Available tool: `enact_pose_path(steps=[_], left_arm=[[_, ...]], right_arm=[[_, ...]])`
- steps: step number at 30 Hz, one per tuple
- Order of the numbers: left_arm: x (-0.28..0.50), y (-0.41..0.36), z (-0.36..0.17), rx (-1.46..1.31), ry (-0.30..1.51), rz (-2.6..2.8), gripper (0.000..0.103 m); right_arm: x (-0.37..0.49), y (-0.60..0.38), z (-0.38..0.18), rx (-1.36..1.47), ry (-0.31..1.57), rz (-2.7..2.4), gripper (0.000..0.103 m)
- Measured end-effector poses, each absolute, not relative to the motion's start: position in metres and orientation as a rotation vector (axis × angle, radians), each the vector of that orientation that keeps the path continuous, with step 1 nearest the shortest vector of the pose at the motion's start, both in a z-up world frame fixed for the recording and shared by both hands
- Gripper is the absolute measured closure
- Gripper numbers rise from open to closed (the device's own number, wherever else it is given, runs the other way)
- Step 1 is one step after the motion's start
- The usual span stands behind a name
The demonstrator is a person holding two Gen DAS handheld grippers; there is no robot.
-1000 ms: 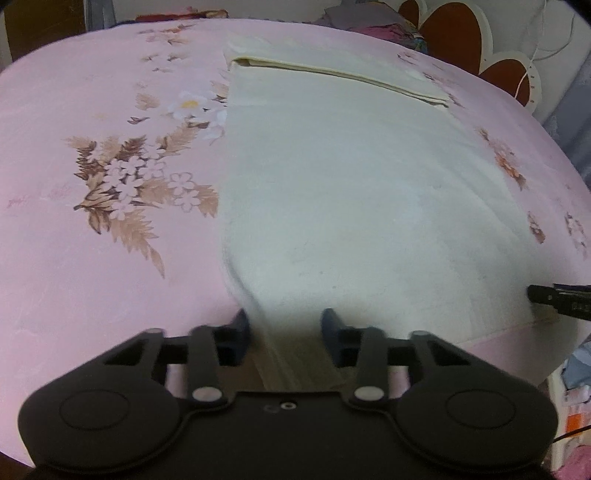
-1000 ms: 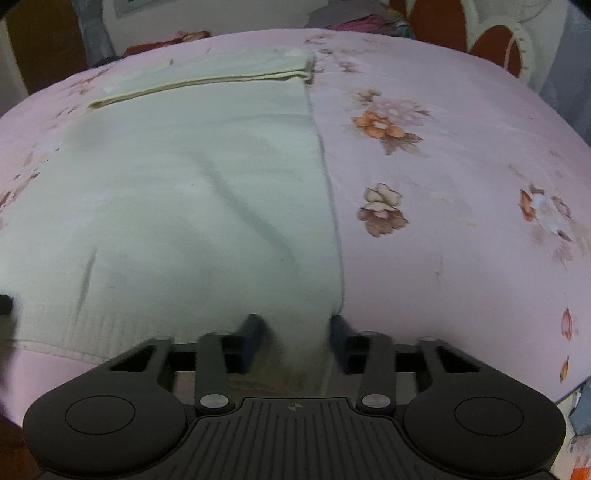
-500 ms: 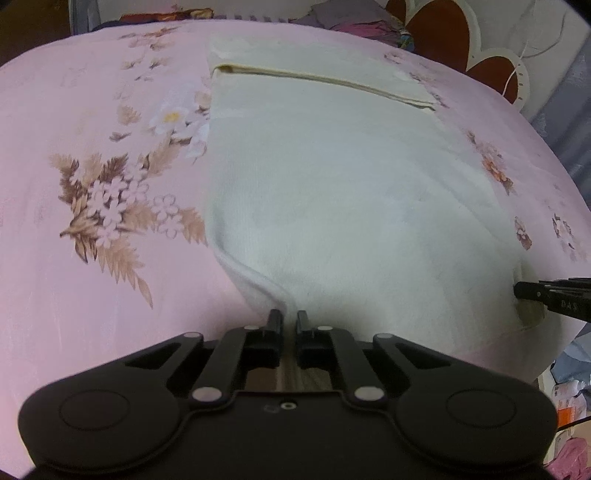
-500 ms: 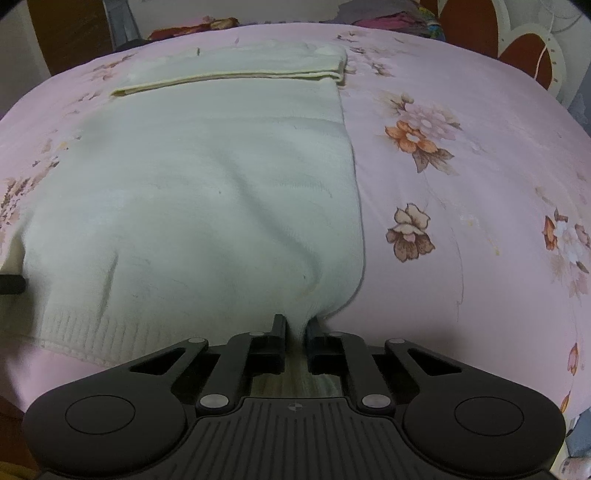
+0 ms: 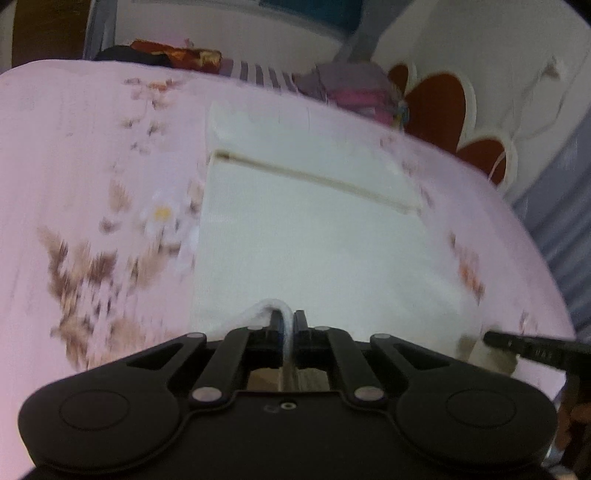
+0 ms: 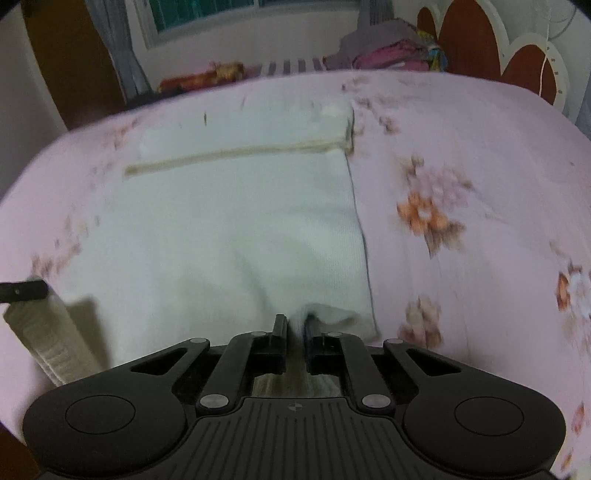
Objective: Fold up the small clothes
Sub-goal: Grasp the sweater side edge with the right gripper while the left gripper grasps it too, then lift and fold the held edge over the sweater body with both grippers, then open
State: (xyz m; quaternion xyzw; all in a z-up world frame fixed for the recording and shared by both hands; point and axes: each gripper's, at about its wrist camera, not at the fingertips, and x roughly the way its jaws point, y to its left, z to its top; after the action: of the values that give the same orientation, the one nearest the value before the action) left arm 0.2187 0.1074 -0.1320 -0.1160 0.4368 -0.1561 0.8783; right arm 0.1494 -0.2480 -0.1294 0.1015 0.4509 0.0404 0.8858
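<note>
A cream knitted garment [image 5: 314, 236] lies flat on the pink floral bedsheet [image 5: 74, 166], with a folded band at its far end. My left gripper [image 5: 288, 317] is shut on the garment's near left hem corner and holds it lifted off the sheet. My right gripper [image 6: 295, 321] is shut on the near right hem corner of the garment [image 6: 229, 229]. The right gripper's finger also shows at the right edge of the left wrist view [image 5: 532, 347]. The left gripper's finger shows at the left edge of the right wrist view [image 6: 22, 290], with the ribbed hem hanging below it.
A pile of coloured clothes [image 6: 388, 55] lies at the far side of the bed. A red and cream headboard [image 5: 454, 110] stands at the far right. A window and curtain [image 6: 192, 18] are behind the bed. The bedsheet [image 6: 480, 184] spreads wide on both sides.
Both grippers closed on the hem corners, then rose and moved forward over the garment, lifting the near hem off the sheet. The view now reaches the far wall.
</note>
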Motion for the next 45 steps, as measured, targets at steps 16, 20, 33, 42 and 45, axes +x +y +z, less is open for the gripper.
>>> enact_pose_path(steps=[16, 20, 33, 42, 45], left_arm=[[0.401, 0.097, -0.133, -0.389, 0.818, -0.229, 0.099], [0.445, 0.097, -0.142, -0.411, 0.821, -0.212, 0.099], [0.539, 0.095, -0.183, -0.418, 0.884, -0.086, 0.084], [0.54, 0.105, -0.164, -0.386, 0.771, -0.112, 0.031], [0.54, 0.09, -0.169, -0.291, 0.811, -0.212, 0.031]], right_arm=[[0.35, -0.306, -0.126, 0.417, 0.797, 0.064, 0.097], [0.401, -0.315, -0.137, 0.464, 0.799, 0.064, 0.097], [0.503, -0.335, -0.173, 0.51, 0.847, 0.013, 0.096], [0.51, -0.35, -0.166, 0.467, 0.778, 0.026, 0.024], [0.51, -0.348, -0.17, 0.431, 0.775, 0.084, 0.024]])
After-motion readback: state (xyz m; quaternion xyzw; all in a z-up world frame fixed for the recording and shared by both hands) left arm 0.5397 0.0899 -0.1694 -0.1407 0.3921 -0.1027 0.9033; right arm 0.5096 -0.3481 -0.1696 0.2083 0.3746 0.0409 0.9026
